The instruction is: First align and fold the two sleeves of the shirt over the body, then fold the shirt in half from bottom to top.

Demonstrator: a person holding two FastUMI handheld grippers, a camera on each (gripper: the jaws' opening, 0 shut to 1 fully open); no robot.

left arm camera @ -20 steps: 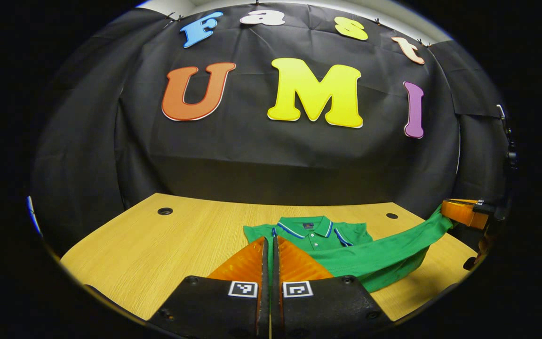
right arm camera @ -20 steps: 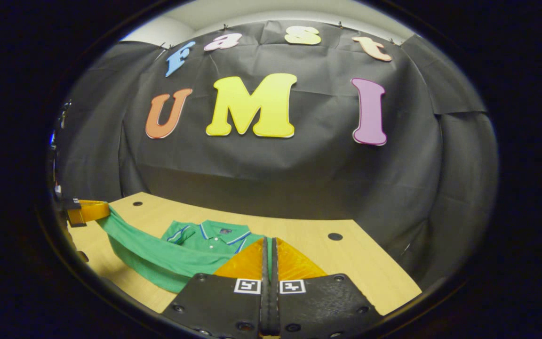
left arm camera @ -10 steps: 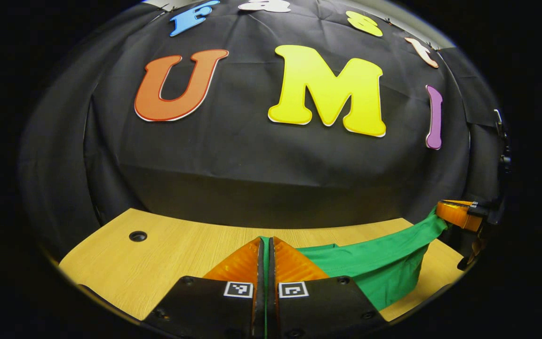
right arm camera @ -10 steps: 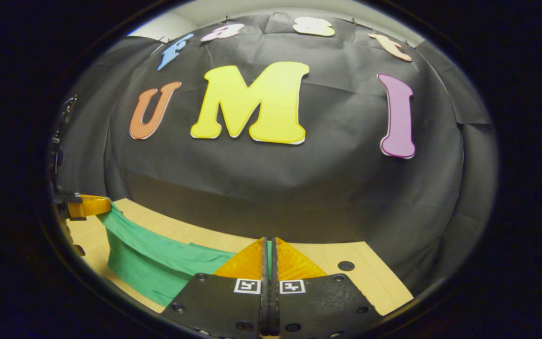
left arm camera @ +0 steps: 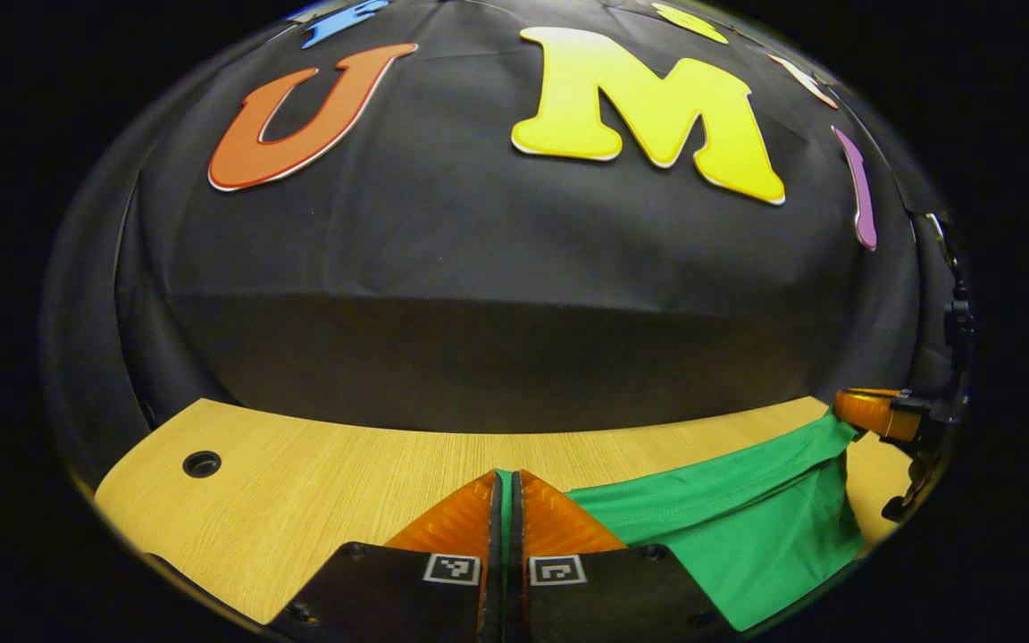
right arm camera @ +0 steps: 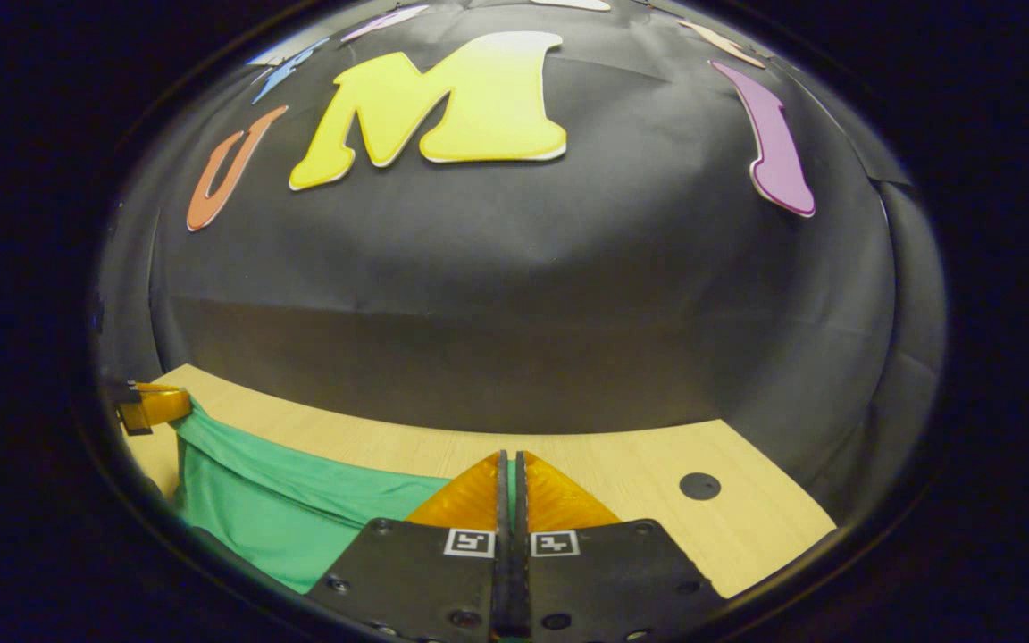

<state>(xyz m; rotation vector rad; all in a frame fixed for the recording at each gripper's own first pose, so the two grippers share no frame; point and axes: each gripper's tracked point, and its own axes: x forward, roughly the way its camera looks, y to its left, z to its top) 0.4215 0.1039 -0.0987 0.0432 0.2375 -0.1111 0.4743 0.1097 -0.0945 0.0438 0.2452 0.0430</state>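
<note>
Both hand-held grippers were level above the counter, pointing at the booth wall. The left hand-held gripper and the right hand-held gripper each clamped the green shirt, which was stretched between them over the counter.

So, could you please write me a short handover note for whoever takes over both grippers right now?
Left gripper: shut on the green shirt, pinching one end of its lifted edge.
Right gripper: shut on the other end of that edge.
The shirt hangs stretched between them above the wooden table, its collar hidden.
Done: the bottom-to-top fold seems under way; the sleeve folds cannot be checked.
Left: lay the edge down near the collar, then release.
</note>
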